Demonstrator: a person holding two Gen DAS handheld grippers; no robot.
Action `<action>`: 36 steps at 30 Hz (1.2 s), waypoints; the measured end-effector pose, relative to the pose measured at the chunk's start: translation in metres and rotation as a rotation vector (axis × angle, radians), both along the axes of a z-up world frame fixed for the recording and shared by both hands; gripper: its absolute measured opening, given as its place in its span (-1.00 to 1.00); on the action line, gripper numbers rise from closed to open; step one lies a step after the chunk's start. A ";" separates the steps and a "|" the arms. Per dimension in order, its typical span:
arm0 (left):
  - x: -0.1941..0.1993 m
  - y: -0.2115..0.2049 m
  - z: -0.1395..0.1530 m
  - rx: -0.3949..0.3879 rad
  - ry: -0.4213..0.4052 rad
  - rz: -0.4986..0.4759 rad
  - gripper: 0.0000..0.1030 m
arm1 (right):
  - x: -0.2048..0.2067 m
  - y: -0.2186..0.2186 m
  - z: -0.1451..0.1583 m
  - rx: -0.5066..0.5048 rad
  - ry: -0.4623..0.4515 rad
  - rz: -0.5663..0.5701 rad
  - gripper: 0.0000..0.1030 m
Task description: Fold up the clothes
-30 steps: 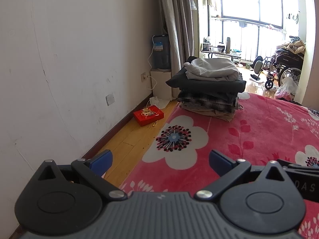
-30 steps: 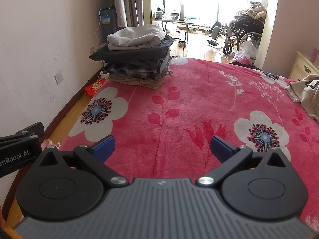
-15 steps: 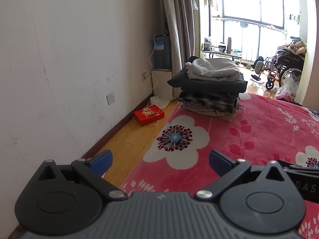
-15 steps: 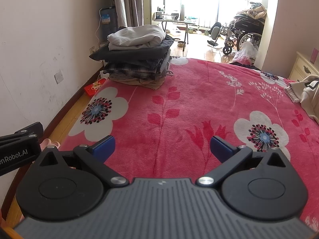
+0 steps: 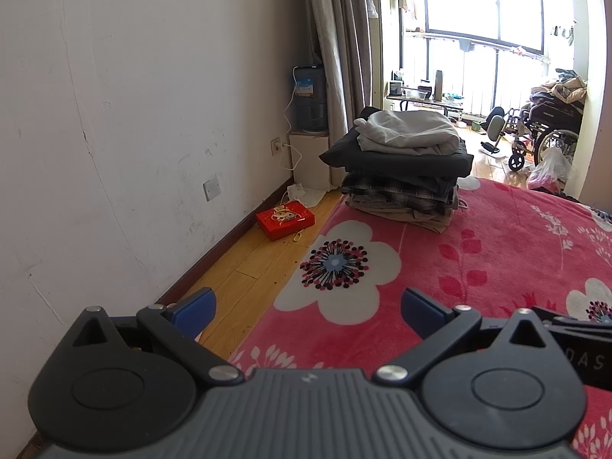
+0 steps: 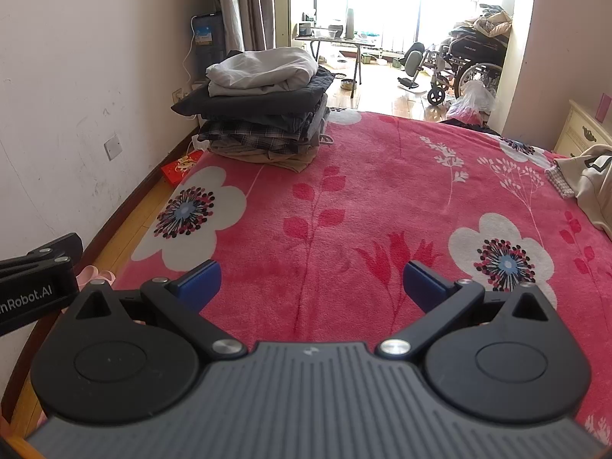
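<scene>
Daylight floods the window (image 5: 478, 4) beyond grey curtains (image 5: 340, 38); a scuffed white wall (image 5: 114, 114) and wooden floor (image 5: 244, 264) flank the bed's red floral blanket (image 6: 382, 191), wheelchair (image 6: 466, 61) near the window.

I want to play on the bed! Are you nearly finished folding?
Much looks done: a tall pile of folded clothes sits at the bed's far corner. Nothing is in hand; the left tongs and right tongs are open and empty over the blanket. Left: a beige garment lies unfolded at the right edge.
</scene>
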State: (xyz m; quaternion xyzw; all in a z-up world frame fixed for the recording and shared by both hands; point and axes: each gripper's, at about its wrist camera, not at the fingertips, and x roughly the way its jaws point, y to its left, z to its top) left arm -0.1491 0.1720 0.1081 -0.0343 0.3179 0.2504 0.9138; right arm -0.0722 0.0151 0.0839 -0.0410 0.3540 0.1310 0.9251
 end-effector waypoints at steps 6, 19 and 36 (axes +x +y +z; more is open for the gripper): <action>0.000 -0.001 0.001 0.004 -0.004 -0.001 1.00 | 0.000 -0.001 0.001 0.001 -0.001 0.002 0.97; 0.002 -0.002 -0.001 -0.002 0.006 -0.007 1.00 | 0.001 -0.002 0.000 0.003 0.003 0.000 0.97; 0.002 -0.003 -0.005 -0.006 0.012 -0.012 1.00 | 0.000 -0.001 -0.002 0.000 0.005 -0.003 0.97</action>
